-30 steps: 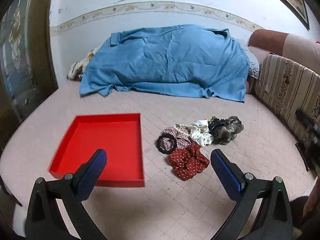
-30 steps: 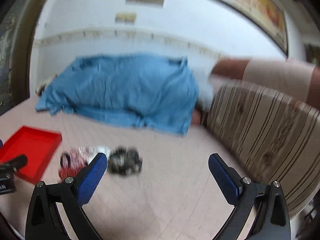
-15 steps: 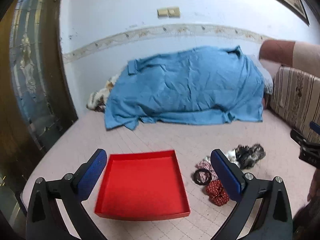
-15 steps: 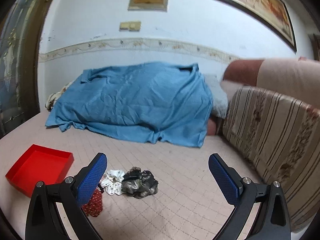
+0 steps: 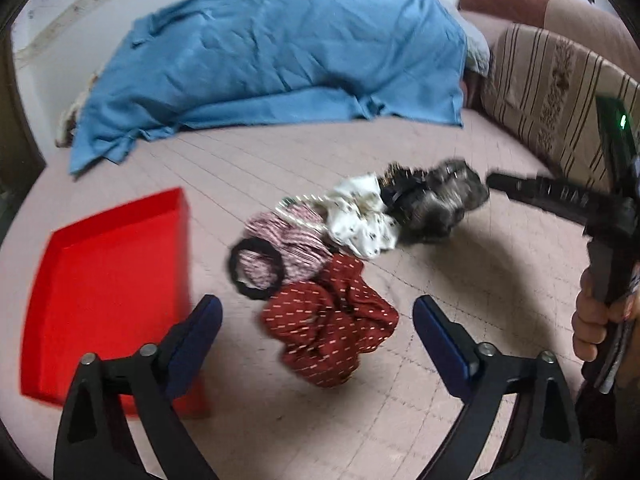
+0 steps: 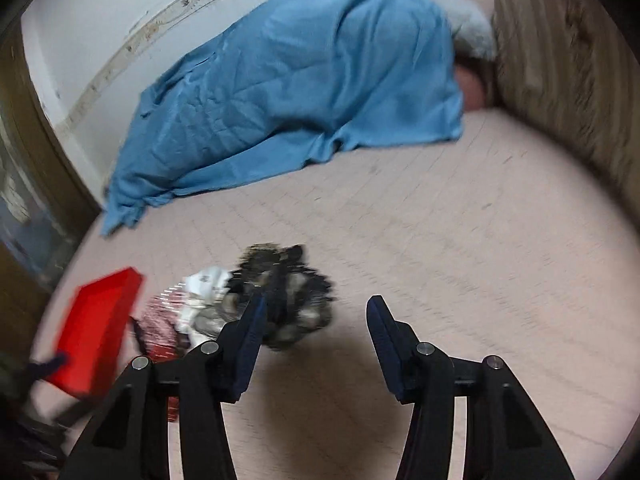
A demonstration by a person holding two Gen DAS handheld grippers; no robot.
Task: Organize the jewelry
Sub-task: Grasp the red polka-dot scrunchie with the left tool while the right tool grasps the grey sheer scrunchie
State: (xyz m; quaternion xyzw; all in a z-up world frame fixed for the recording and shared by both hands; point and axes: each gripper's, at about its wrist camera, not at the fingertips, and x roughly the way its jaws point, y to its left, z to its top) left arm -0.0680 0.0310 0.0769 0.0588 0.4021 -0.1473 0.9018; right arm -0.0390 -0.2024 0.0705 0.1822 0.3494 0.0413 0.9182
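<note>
- Left wrist view: the left gripper (image 5: pixel 318 322) hangs over the pale pink quilted bed surface (image 5: pixel 460 272) with its blue-padded fingers (image 5: pixel 202 322) spread wide and nothing between them.
- Just beyond the gap lies a dark red scrunchie with small white dashes (image 5: pixel 328 332).
- To the far left of it, touching, a plain black hair band (image 5: pixel 256 268) rests on a pink-and-white checked scrunchie (image 5: pixel 292 232).
- A white scrunchie with small dark print (image 5: pixel 360 216) sits farther back, against a mottled grey-black scrunchie (image 5: pixel 436 200) at the far right of the heap.
- A shallow red rectangular tray (image 5: pixel 108 288) stands to the left of the heap, near but apart; its near corner is behind the left finger.
- The right gripper (image 5: pixel 552 200) reaches in from the right, its tip just beside the grey-black scrunchie, held by a bare hand (image 5: pixel 596 320).
- A crumpled blue cloth (image 5: pixel 280 52) covers the far end; a striped cushion (image 5: pixel 560 92) lines the right.
- Right wrist view (blurred): the right gripper (image 6: pixel 314 326) has its fingers apart, empty, with the grey-black scrunchie (image 6: pixel 296 300) at its left finger; whether they touch is unclear.
- The red tray (image 6: pixel 100 320) is at the far left, the blue cloth (image 6: pixel 300 80) beyond.
</note>
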